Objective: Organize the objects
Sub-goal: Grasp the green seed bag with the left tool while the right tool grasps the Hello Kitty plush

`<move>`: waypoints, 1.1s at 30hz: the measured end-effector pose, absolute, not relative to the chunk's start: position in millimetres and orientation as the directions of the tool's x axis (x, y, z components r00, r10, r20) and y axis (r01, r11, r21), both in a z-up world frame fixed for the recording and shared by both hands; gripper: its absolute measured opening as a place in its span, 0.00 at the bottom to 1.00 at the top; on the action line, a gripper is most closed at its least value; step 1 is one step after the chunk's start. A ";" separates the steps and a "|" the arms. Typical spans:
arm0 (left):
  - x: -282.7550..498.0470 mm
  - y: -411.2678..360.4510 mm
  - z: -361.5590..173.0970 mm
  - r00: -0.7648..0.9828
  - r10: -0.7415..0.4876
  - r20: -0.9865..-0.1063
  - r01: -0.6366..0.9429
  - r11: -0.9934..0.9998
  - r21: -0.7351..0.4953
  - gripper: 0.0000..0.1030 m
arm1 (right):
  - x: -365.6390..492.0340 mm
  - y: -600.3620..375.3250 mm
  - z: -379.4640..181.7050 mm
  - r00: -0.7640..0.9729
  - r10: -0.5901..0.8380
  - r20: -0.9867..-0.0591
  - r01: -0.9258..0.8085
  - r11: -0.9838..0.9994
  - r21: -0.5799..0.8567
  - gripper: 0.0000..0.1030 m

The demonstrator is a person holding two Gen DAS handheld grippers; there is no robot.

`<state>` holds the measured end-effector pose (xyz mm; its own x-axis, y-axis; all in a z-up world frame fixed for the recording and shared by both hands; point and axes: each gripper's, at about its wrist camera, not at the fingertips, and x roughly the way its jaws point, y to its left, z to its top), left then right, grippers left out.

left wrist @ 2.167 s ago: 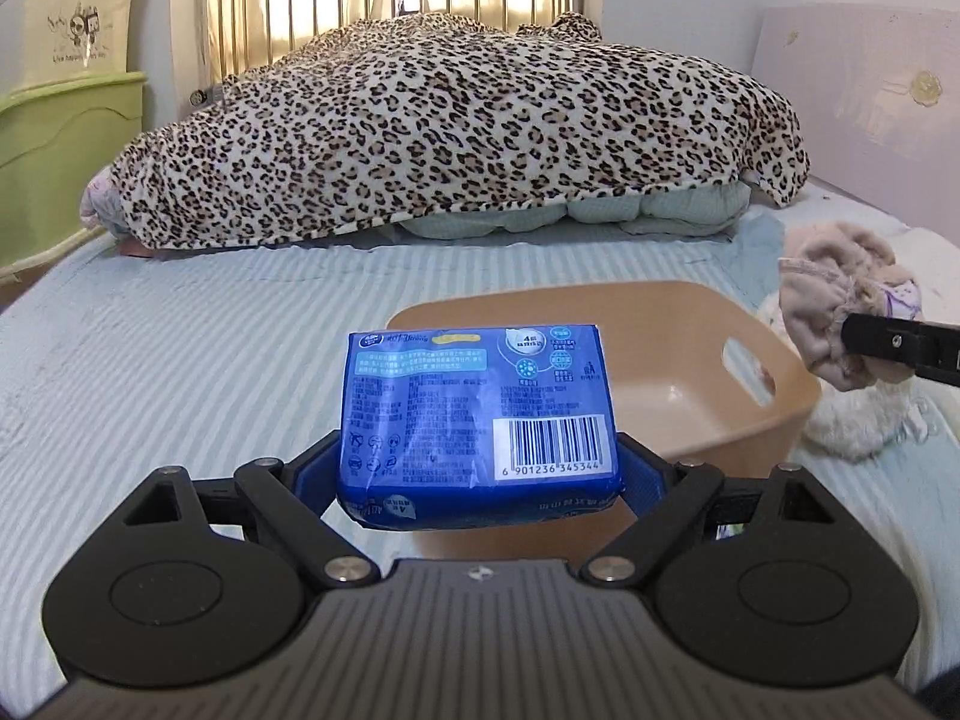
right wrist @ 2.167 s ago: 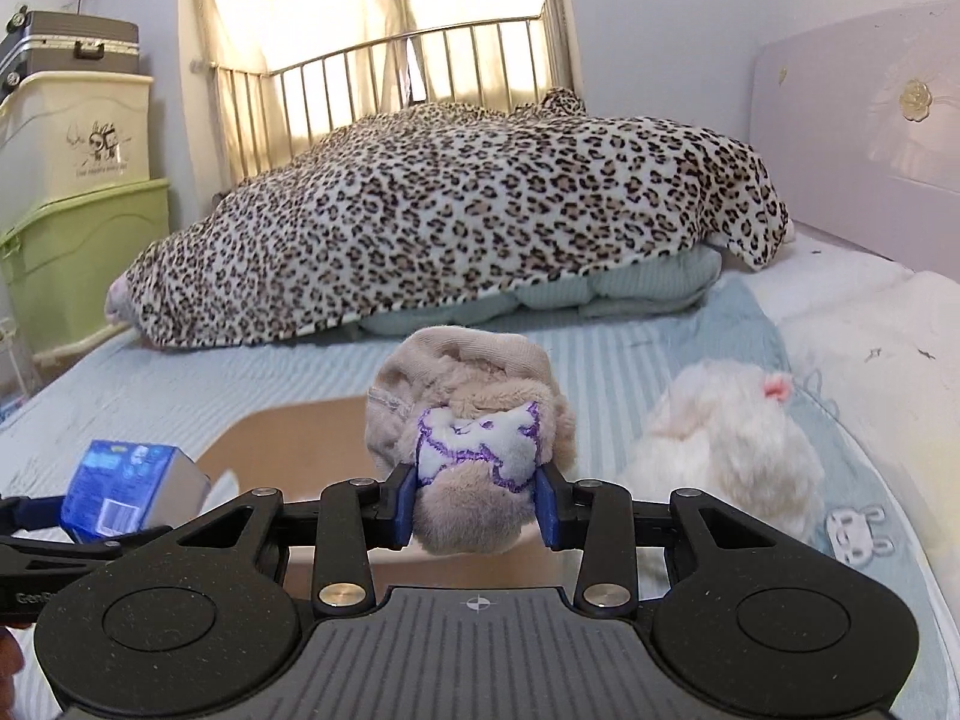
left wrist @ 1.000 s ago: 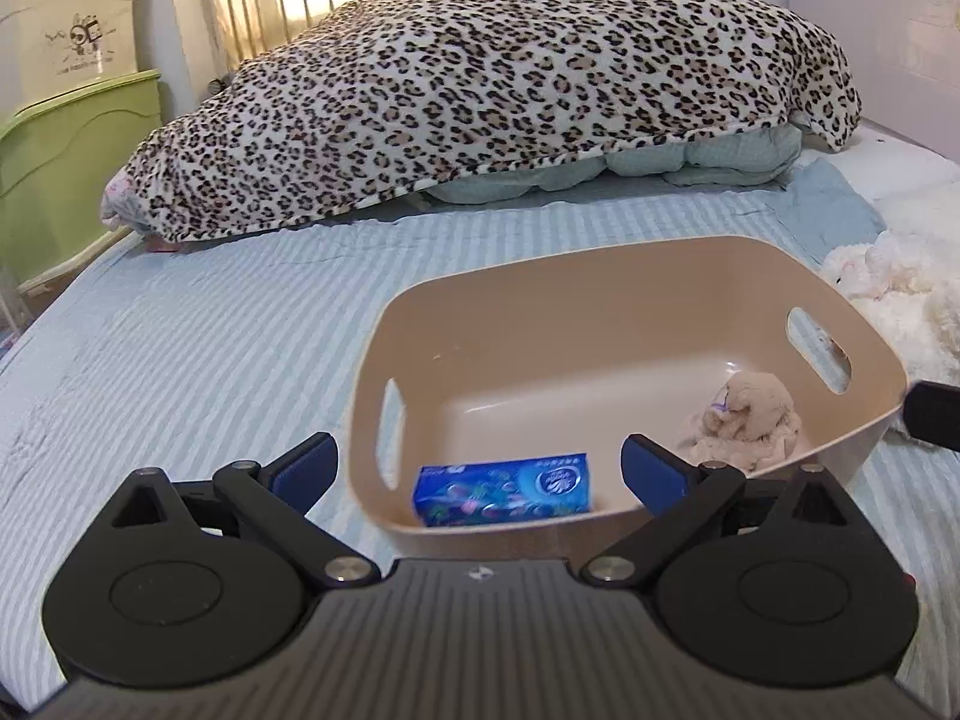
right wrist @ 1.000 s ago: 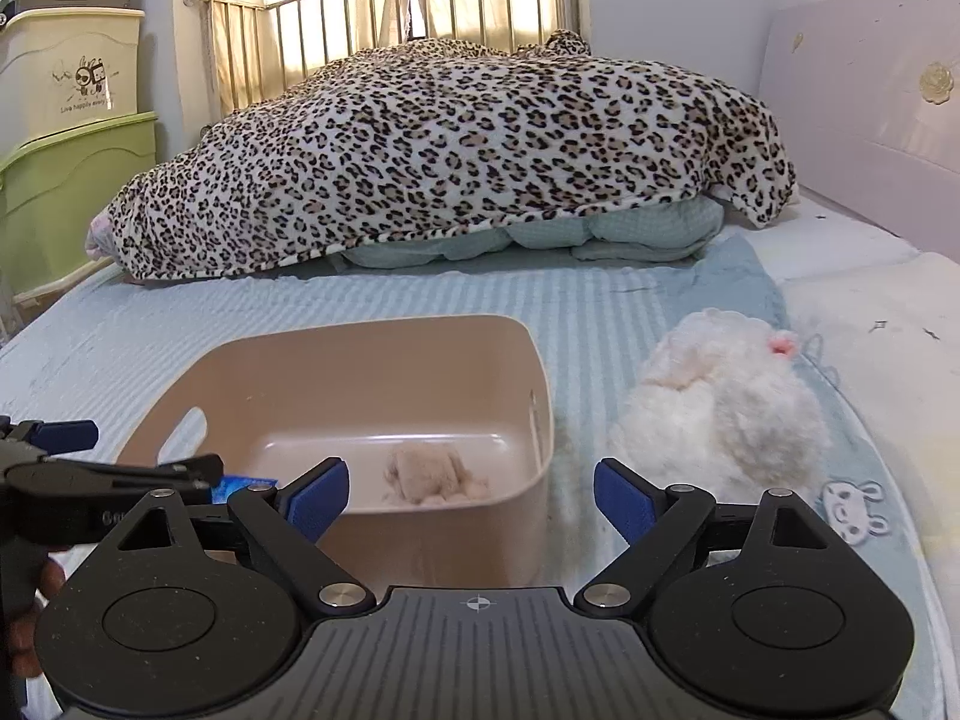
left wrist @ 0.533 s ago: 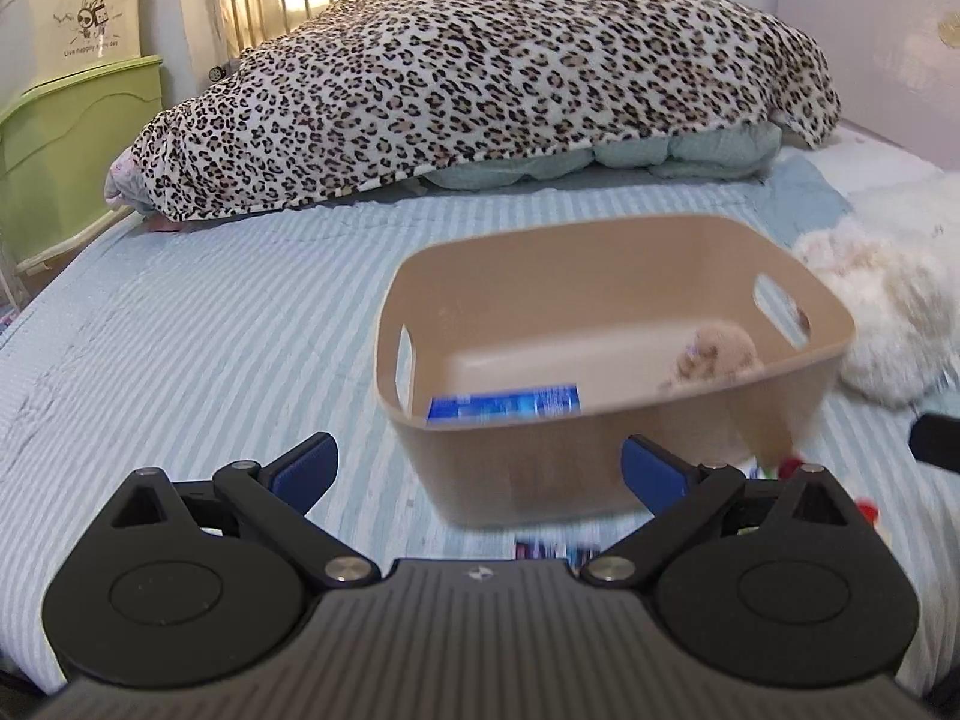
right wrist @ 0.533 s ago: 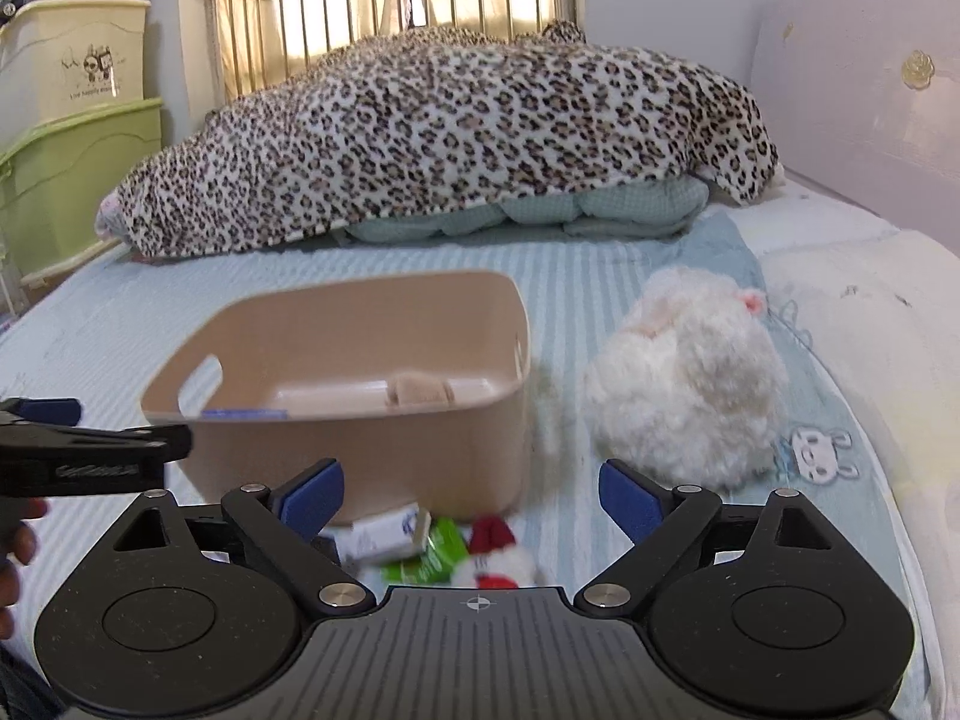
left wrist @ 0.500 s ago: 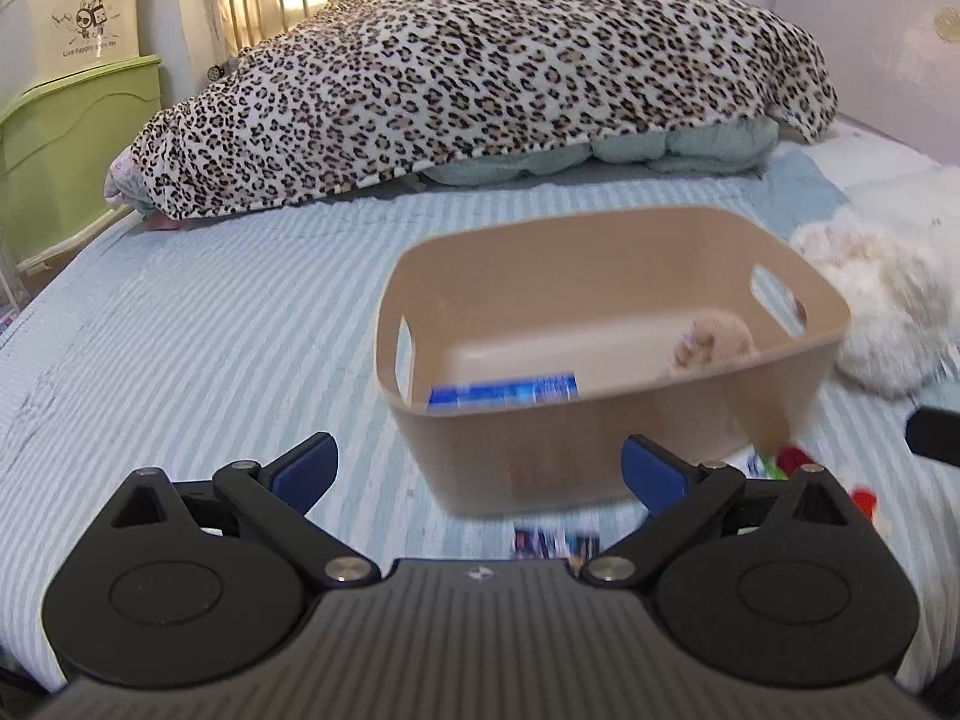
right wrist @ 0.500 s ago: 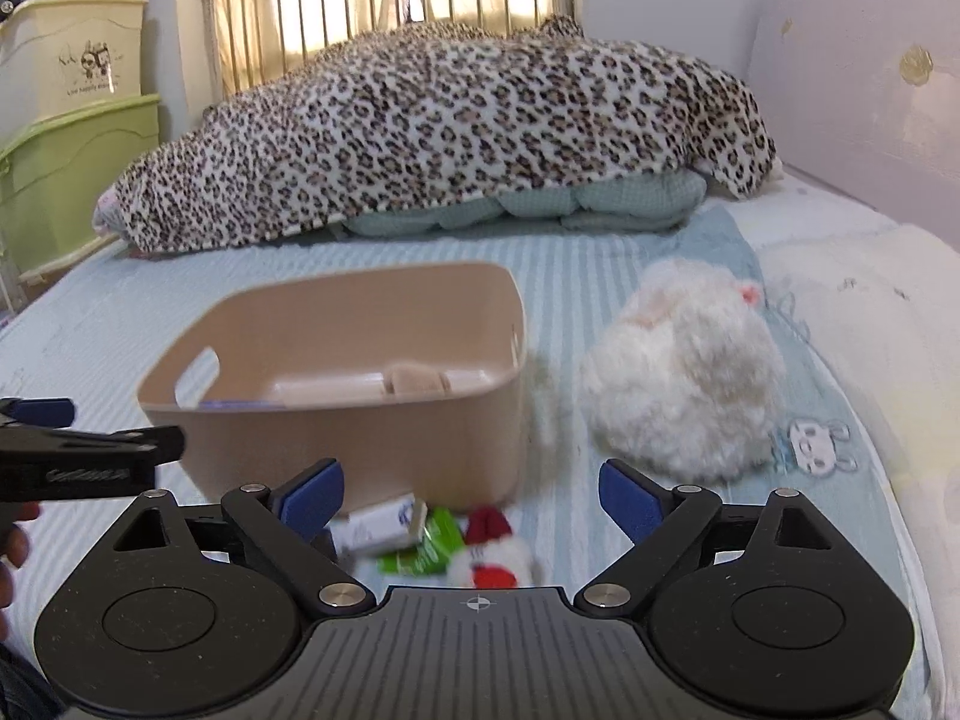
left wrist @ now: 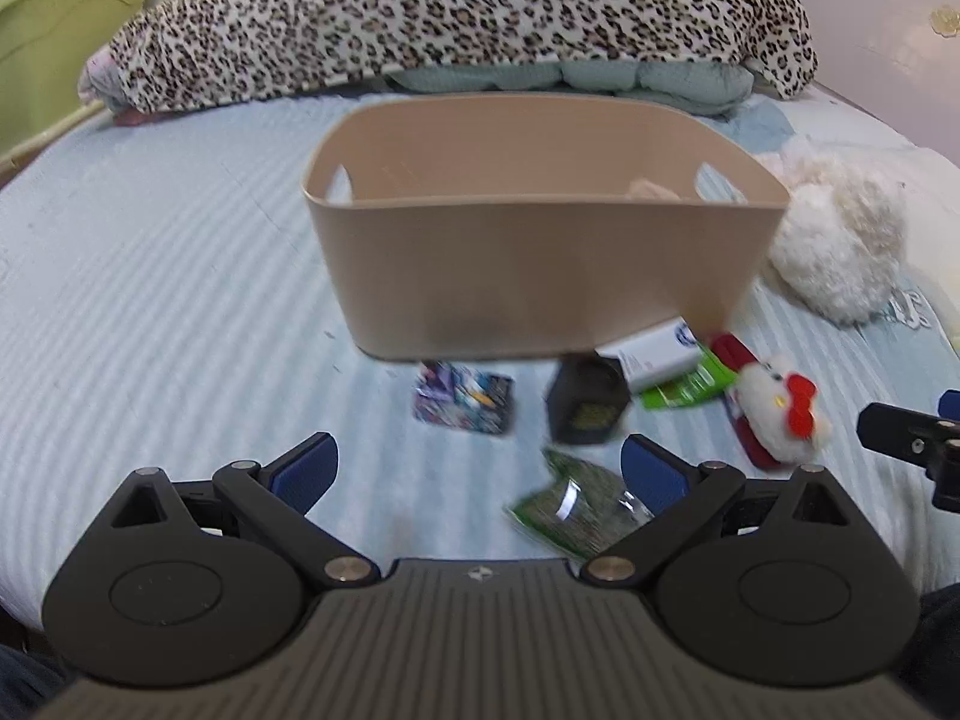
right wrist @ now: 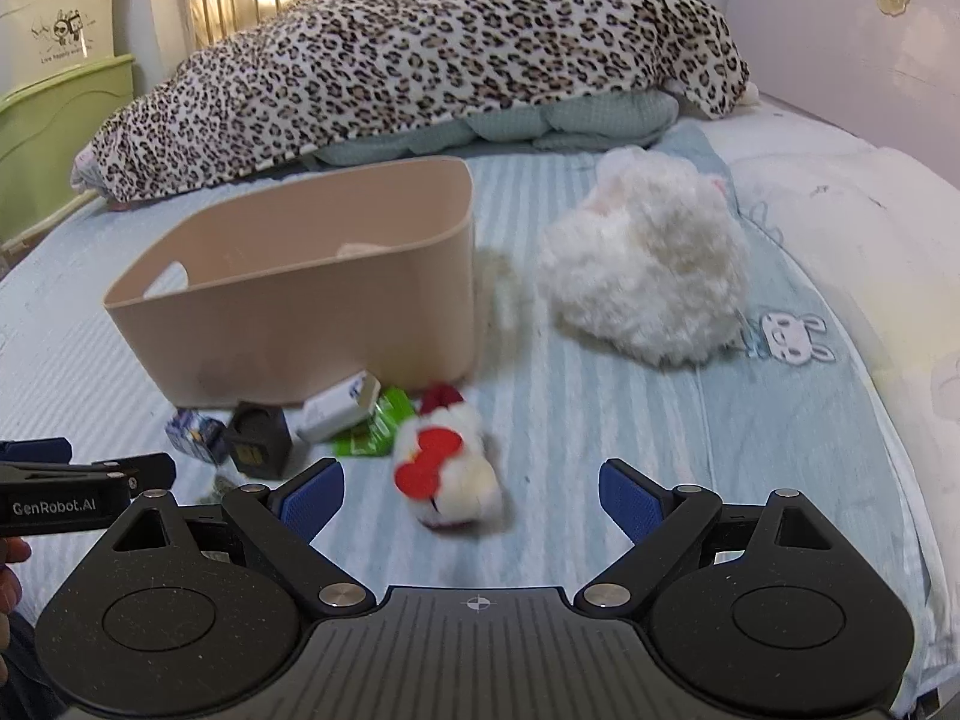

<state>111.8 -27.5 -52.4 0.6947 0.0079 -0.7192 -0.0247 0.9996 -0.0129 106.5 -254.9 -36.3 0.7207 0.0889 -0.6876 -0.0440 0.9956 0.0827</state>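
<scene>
A beige plastic basket (left wrist: 540,252) (right wrist: 312,312) stands on the striped bed. A tan plush top (left wrist: 651,187) peeks over its rim. In front of it lie a colourful small pack (left wrist: 465,396), a black cube (left wrist: 585,408) (right wrist: 258,438), a white box (left wrist: 651,354) (right wrist: 339,405), a green packet (left wrist: 573,507), another green packet (right wrist: 378,426) and a white plush with a red bow (left wrist: 780,414) (right wrist: 447,468). My left gripper (left wrist: 477,471) is open and empty, just short of the green packet. My right gripper (right wrist: 471,495) is open and empty, with the red-bow plush between its fingers' line.
A fluffy white plush (right wrist: 648,276) (left wrist: 840,252) lies right of the basket. A leopard-print blanket (right wrist: 420,60) is heaped across the back of the bed. Green and cream storage bins (right wrist: 54,90) stand at the left. The headboard (right wrist: 852,48) is at the right.
Both grippers let go of the blue pack and tan plush into the basket, then pulled back and lowered. Small items in front of the basket came into view.
</scene>
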 end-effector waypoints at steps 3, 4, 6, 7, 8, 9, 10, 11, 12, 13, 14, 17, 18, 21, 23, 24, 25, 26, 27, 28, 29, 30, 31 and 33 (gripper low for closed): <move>112.0 -37.3 -61.3 0.678 -0.009 -0.735 -0.014 1.000 -0.025 0.98 | 106.2 -256.4 -42.3 0.713 0.087 -0.696 -0.043 0.996 0.081 0.90; 112.4 -40.4 -64.6 0.673 -0.010 -0.740 -0.013 1.000 -0.026 0.98 | 106.6 -256.4 -44.4 0.710 0.086 -0.699 -0.042 0.996 0.079 0.90; 113.3 -47.1 -72.1 0.665 -0.009 -0.747 -0.008 1.000 -0.019 0.98 | 107.4 -256.5 -48.1 0.706 0.085 -0.703 -0.042 0.996 0.078 0.90; 114.1 -50.0 -76.4 0.659 -0.003 -0.752 -0.006 1.000 -0.009 0.98 | 108.4 -256.7 -49.9 0.704 0.087 -0.705 -0.044 0.996 0.079 0.90; 115.2 -52.5 -80.5 0.652 0.003 -0.758 -0.004 1.000 0.001 0.98 | 109.6 -256.6 -51.9 0.701 0.088 -0.707 -0.045 0.996 0.079 0.90; 115.9 -53.9 -84.1 0.649 0.009 -0.760 -0.006 1.000 0.007 0.97 | 110.8 -256.2 -54.1 0.699 0.088 -0.710 -0.047 0.996 0.077 0.90; 116.3 -54.5 -87.4 0.649 0.017 -0.761 -0.012 1.000 0.013 0.97 | 111.8 -255.4 -56.0 0.697 0.086 -0.711 -0.050 0.996 0.072 0.90; 117.3 -54.8 -90.5 0.645 0.025 -0.764 -0.015 1.000 0.019 0.98 | 113.4 -254.3 -58.2 0.696 0.083 -0.713 -0.054 0.997 0.064 0.90; 118.8 -54.7 -93.5 0.638 0.027 -0.769 -0.015 1.000 0.022 0.97 | 114.8 -253.1 -60.1 0.695 0.081 -0.715 -0.057 0.997 0.057 0.90; 120.5 -54.0 -96.0 0.631 0.025 -0.775 -0.013 1.000 0.022 0.97 | 116.7 -251.7 -62.1 0.694 0.081 -0.716 -0.062 0.997 0.053 0.90; 122.1 -53.1 -98.3 0.625 0.024 -0.780 -0.014 1.000 0.020 0.97 | 118.3 -250.5 -64.1 0.693 0.084 -0.716 -0.067 0.996 0.052 0.90; 126.2 -50.7 -102.4 0.624 0.025 -0.781 -0.023 1.000 0.014 0.97 | 124.1 -244.7 -71.5 0.688 0.099 -0.719 -0.085 0.995 0.055 0.88; 127.1 -50.4 -103.1 0.628 0.022 -0.778 -0.024 1.000 0.008 0.96 | 126.3 -242.5 -74.3 0.686 0.101 -0.720 -0.090 0.994 0.053 0.87; 130.4 -51.3 -105.1 0.636 0.012 -0.772 -0.020 1.000 0.000 0.89 | 133.4 -236.7 -82.2 0.687 0.101 -0.720 -0.098 0.994 0.045 0.85; 133.1 -50.0 -106.2 0.629 -0.022 -0.777 -0.003 1.000 -0.031 0.81 | 138.4 -233.3 -86.1 0.692 0.093 -0.716 -0.097 0.995 0.035 0.83; 134.0 -49.2 -106.3 0.626 -0.038 -0.779 0.006 0.999 -0.044 0.75 | 140.8 -232.3 -87.5 0.693 0.090 -0.715 -0.096 0.995 0.032 0.82; 134.4 -49.1 -106.5 0.626 -0.044 -0.779 0.014 0.999 -0.046 0.73 | 143.4 -231.3 -88.7 0.694 0.089 -0.714 -0.096 0.995 0.030 0.81; 134.7 -49.5 -106.5 0.626 -0.044 -0.778 0.022 0.999 -0.039 0.67 | 145.9 -230.6 -89.5 0.695 0.088 -0.714 -0.095 0.995 0.030 0.78; 134.7 -49.8 -106.2 0.628 -0.050 -0.777 0.033 0.999 -0.038 0.58 | 148.3 -229.6 -90.3 0.695 0.088 -0.714 -0.096 0.995 0.030 0.73; 134.9 -49.9 -105.6 0.626 -0.059 -0.777 0.042 0.998 -0.042 0.55 | 150.4 -228.7 -91.1 0.694 0.090 -0.714 -0.098 0.995 0.030 0.69; 134.9 -49.7 -105.2 0.624 -0.067 -0.778 0.048 0.998 -0.047 0.51 | 152.4 -227.9 -92.0 0.692 0.092 -0.716 -0.100 0.995 0.031 0.59; 134.8 -49.6 -104.8 0.623 -0.072 -0.779 0.054 0.997 -0.050 0.50 | 153.7 -227.0 -92.9 0.689 0.093 -0.719 -0.103 0.994 0.031 0.48; 134.9 -49.4 -104.8 0.623 -0.074 -0.779 0.059 0.997 -0.048 0.50 | 154.6 -226.2 -93.6 0.687 0.095 -0.721 -0.106 0.994 0.030 0.47; 135.0 -48.7 -104.7 0.624 -0.082 -0.777 0.073 0.996 -0.047 0.49 | 153.1 -224.6 -94.3 0.691 0.093 -0.717 -0.113 0.993 0.020 0.41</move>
